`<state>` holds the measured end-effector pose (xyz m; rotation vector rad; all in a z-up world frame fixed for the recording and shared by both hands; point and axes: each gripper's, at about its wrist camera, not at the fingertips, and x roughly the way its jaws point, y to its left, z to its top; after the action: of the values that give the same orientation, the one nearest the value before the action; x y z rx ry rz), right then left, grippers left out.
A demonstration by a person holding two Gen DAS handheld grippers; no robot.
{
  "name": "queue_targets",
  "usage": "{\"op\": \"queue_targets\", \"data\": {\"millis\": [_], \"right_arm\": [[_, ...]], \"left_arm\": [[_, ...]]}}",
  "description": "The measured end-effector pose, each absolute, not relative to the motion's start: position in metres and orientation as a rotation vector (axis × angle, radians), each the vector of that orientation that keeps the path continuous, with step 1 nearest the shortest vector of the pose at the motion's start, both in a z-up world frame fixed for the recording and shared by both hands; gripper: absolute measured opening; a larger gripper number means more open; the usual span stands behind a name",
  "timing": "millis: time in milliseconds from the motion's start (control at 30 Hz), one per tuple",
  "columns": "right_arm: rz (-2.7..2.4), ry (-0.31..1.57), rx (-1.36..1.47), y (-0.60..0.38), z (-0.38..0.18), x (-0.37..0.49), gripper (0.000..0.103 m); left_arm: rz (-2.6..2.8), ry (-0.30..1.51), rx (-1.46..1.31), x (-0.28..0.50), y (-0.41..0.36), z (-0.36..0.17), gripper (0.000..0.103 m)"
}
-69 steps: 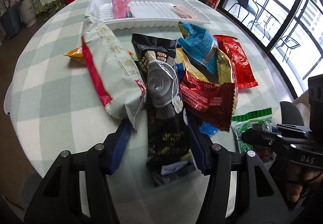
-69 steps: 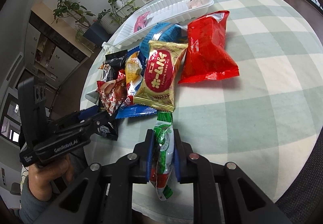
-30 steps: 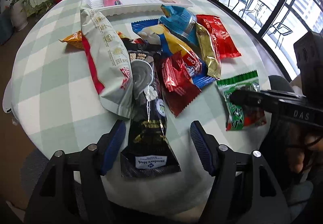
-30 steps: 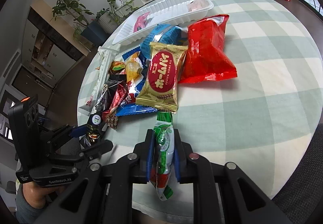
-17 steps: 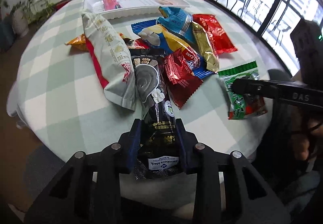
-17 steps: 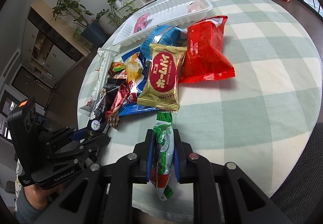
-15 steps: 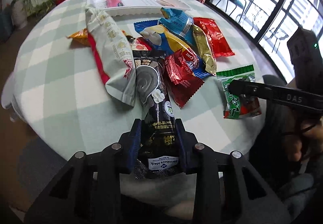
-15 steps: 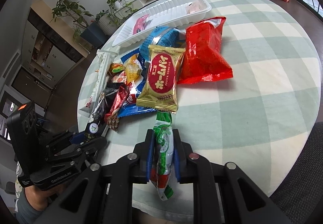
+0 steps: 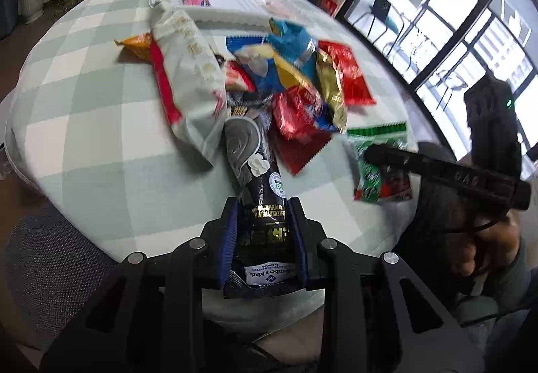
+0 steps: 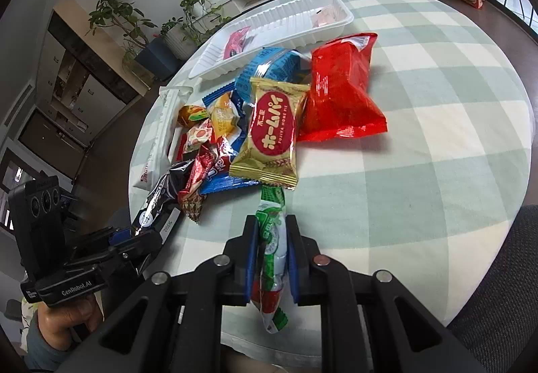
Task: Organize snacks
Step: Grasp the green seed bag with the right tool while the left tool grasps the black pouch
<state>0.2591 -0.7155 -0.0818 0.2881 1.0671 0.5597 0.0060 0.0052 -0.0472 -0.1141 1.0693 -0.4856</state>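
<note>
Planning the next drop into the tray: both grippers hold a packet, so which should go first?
Right, probably. The right gripper holds the green packet clear of the pile, with bare cloth beside the red bag toward the tray. The left gripper's black packet still lies partly under the pile.

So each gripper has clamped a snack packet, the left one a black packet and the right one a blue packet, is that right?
Not quite. The right gripper is shut on a green, white and red packet, not a blue one, as the right wrist view shows. The left gripper is indeed clamped on the black packet.
</note>
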Motion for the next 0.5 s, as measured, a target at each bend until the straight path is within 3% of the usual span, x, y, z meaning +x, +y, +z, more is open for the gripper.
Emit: {"op": "queue_targets", "data": {"millis": [300, 500], "right_arm": [[0.569, 1.072, 0.285, -0.713, -0.084, 0.258, 0.018], [0.572, 1.066, 0.29, -0.712, -0.084, 0.257, 0.018]], "left_arm": [[-0.422, 1.103, 0.097, 0.018, -0.023, -0.049, 0.03], [-0.451, 1.086, 0.134, 0.02, -0.024, -0.05, 0.022]]}}
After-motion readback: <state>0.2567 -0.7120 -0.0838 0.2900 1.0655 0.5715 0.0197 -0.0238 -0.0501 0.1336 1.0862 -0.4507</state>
